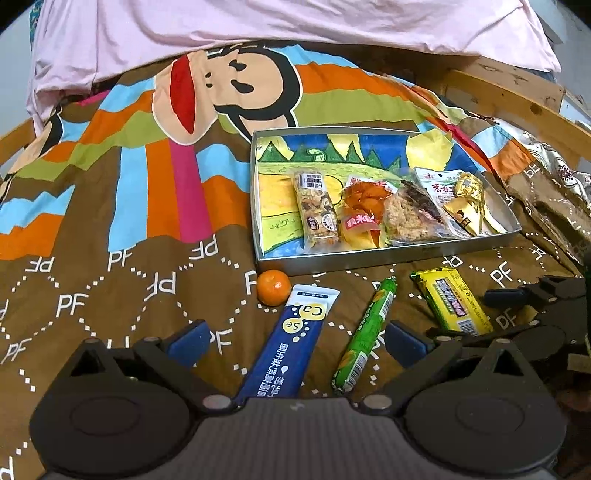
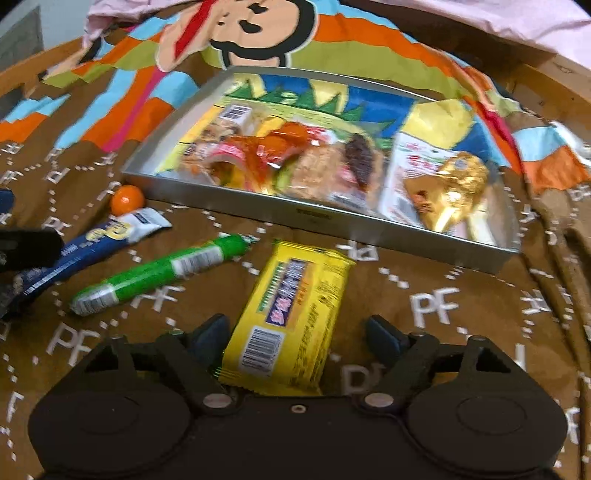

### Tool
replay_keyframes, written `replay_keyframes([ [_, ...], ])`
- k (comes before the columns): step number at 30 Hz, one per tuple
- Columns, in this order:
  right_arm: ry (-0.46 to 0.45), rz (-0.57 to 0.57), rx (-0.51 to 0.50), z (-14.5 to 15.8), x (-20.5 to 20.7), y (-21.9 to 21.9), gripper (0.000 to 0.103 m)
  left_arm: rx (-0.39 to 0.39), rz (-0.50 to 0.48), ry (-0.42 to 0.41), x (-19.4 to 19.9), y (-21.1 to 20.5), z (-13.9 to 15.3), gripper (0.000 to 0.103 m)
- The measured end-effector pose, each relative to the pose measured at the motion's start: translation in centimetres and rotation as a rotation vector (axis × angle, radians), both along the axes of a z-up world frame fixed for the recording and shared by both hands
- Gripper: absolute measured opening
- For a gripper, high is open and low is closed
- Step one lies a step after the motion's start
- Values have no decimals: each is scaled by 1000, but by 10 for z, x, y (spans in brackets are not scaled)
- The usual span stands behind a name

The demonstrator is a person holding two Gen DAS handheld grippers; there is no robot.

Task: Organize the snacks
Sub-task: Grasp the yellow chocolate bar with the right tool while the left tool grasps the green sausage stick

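Note:
A shallow metal tray [image 1: 388, 254] [image 2: 325, 216] with a colourful lining lies on the bedspread and holds several snack packets. In front of it lie a small orange [image 1: 273, 287] [image 2: 127, 199], a blue sachet [image 1: 291, 343] [image 2: 92, 245], a green sausage stick [image 1: 365, 332] [image 2: 159, 271] and a yellow bar [image 1: 451, 300] [image 2: 291, 317]. My left gripper [image 1: 295, 341] is open, its fingers either side of the blue sachet and green stick. My right gripper [image 2: 295, 338] is open around the near end of the yellow bar; it shows in the left wrist view [image 1: 532, 295].
A brown patterned bedspread [image 1: 110, 280] with a cartoon monkey covers the surface. A pink sheet [image 1: 258, 22] lies bunched at the back. A wooden bed frame [image 1: 509, 96] runs along the back right. Silver foil packaging [image 1: 561, 173] lies right of the tray.

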State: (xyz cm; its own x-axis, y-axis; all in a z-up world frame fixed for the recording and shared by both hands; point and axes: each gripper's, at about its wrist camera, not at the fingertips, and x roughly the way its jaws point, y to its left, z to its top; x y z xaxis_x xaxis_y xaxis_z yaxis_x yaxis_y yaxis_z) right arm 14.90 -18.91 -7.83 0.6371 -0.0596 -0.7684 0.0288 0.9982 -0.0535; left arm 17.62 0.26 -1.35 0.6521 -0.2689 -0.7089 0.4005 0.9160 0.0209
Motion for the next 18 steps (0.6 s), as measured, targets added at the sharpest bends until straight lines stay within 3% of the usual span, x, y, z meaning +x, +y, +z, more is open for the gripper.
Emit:
replay_keyframes([
  [3, 23, -40, -27, 1, -7, -8, 84, 8, -7, -9, -1, -1, 1, 103],
  [8, 38, -81, 28, 2, -11, -23, 93, -6, -54, -8, -4, -6, 4, 103],
  [18, 119, -22, -1, 2, 2, -24, 97, 18, -280, -70, -6, -31, -16, 103],
])
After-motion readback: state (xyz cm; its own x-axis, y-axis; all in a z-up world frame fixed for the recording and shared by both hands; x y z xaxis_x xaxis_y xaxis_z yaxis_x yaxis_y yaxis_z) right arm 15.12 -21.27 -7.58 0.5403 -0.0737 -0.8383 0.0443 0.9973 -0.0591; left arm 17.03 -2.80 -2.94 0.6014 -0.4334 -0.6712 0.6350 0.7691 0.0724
